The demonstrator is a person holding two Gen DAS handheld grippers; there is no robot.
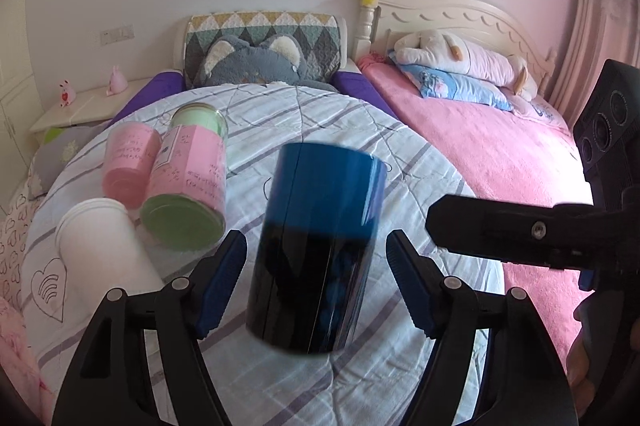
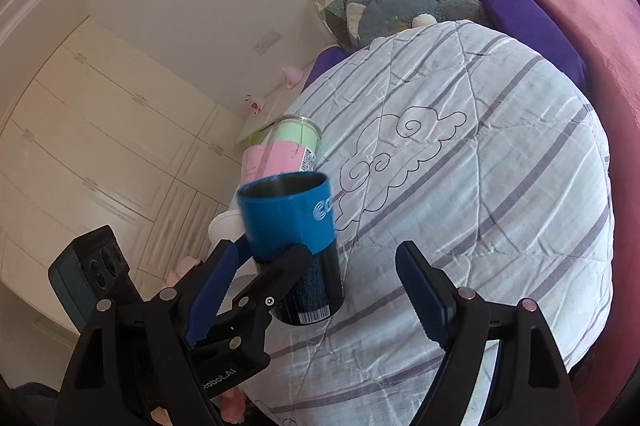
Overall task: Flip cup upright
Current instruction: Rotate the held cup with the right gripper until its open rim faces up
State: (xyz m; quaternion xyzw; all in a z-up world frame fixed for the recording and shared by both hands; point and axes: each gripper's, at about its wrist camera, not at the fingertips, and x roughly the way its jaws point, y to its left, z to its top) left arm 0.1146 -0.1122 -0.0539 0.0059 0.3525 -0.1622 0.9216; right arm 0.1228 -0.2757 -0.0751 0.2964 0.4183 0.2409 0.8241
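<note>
The cup (image 2: pixel 294 246) stands mouth-up on the striped quilt (image 2: pixel 480 185), so the flip looks done; the left claw (image 1: pixel 316 282) brackets it with jaws spread and clear of its sides, and the right claw (image 2: pixel 316 290) is spread too, empty, to the cup's right, so only backing away seems left. Just left of the cup lie a white cup (image 1: pixel 104 246), a green can (image 1: pixel 188 185) and a pink cup (image 1: pixel 128 161), near enough to bump; beyond it sits a grey plush (image 1: pixel 256 65).
</note>
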